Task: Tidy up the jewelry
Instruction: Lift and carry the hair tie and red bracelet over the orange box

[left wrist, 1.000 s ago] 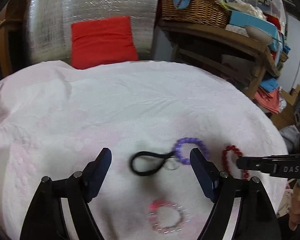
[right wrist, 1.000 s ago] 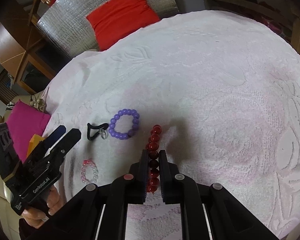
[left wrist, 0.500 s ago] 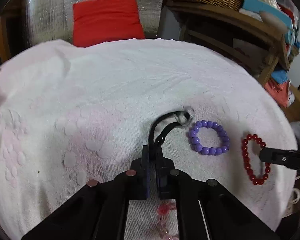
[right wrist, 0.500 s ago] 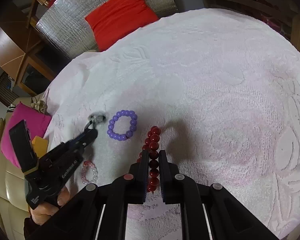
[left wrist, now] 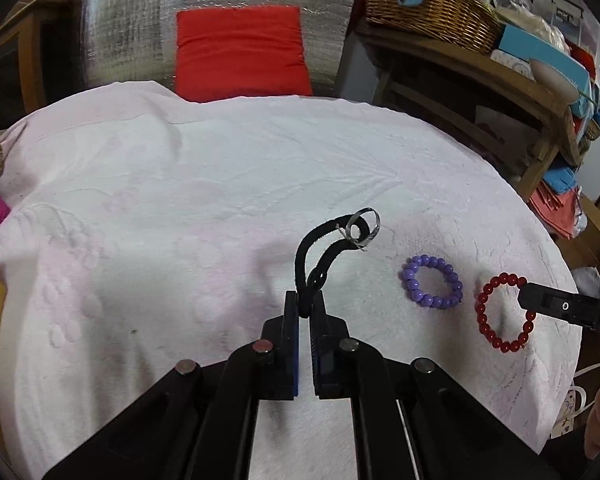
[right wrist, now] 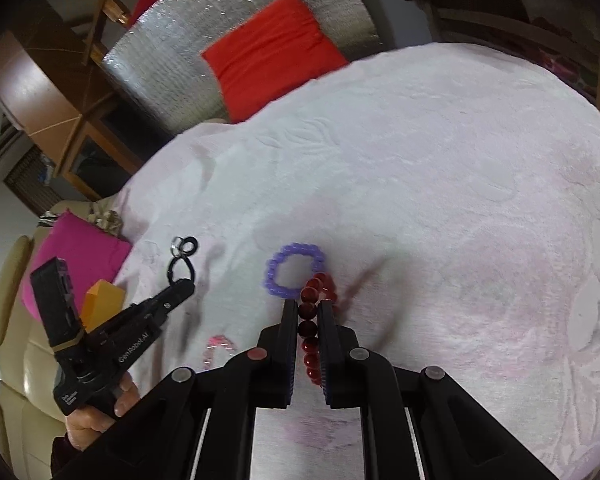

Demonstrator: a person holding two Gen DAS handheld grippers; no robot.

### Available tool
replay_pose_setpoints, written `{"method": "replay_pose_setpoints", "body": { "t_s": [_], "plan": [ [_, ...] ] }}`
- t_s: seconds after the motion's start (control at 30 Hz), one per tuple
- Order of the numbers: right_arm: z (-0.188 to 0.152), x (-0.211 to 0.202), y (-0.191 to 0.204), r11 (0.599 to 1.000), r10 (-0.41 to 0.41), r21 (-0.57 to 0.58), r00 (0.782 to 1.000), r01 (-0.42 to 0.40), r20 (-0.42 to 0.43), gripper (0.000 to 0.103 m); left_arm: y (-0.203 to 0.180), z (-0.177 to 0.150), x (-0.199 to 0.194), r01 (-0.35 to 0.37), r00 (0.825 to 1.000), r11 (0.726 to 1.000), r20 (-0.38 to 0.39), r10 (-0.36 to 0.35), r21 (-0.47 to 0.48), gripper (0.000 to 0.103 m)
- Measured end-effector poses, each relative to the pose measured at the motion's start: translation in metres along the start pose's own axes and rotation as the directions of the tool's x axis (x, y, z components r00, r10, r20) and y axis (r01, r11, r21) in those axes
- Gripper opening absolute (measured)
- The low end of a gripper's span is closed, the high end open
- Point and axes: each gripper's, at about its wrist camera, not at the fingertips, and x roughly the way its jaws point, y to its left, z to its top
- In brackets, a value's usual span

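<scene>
the left gripper [left wrist: 303,312] is gripping the black cord with a silver ring [left wrist: 319,248]; the right gripper [right wrist: 308,316] is pinching the red bead bracelet [right wrist: 311,320]; the purple bead bracelet [left wrist: 433,282] and pink bracelet [right wrist: 218,346] are lying unsorted.

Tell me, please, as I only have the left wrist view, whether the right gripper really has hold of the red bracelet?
Observer: Yes, the right gripper is closed on one side of the red bracelet, with beads lined up between its fingers.
Operator: Thank you. Is any jewelry outside my frame?
Observer: A pink bracelet, blurred, lies on the cloth near the left gripper, which holds the black cord.
</scene>
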Motion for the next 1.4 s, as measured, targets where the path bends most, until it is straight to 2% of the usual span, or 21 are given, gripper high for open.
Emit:
{"method": "replay_pose_setpoints", "body": {
  "t_s": [0.23, 0.57, 0.87, 1.03, 1.27, 1.4],
  "plan": [
    [-0.003, -0.001, 0.026, 0.997, 0.06, -0.048, 0.997, -0.058, 0.04, 0.011, 0.012, -0.004, -0.034, -0.038, 0.998, 0.999, 0.05, 0.039, -0.013, 0.005],
    [-0.01, 0.003, 0.047, 0.993, 0.098, -0.073, 0.994, -0.094, 0.045, 0.011, 0.044, -0.017, -0.063, -0.131, 0.989, 0.989, 0.065, 0.136, -0.067, 0.005],
    [-0.02, 0.014, 0.075, 0.985, 0.137, -0.111, 0.99, -0.133, 0.025, 0.011, 0.06, -0.035, -0.092, -0.148, 0.985, 0.982, 0.067, 0.156, -0.116, 0.005],
    [-0.03, 0.018, 0.095, 0.977, 0.164, -0.142, 0.986, -0.16, 0.013, 0.011, 0.073, -0.044, -0.118, -0.195, 0.972, 0.968, 0.1, 0.212, -0.16, 0.005],
    [-0.047, 0.024, 0.126, 0.961, 0.206, -0.189, 0.978, -0.203, 0.0, 0.011, 0.089, -0.063, -0.161, -0.281, 0.934, 0.932, 0.158, 0.321, -0.229, 0.005],
    [-0.058, 0.032, 0.146, 0.951, 0.221, -0.217, 0.975, -0.22, -0.018, 0.011, 0.096, -0.073, -0.184, -0.301, 0.916, 0.917, 0.188, 0.354, -0.262, 0.005]
  ]
}}
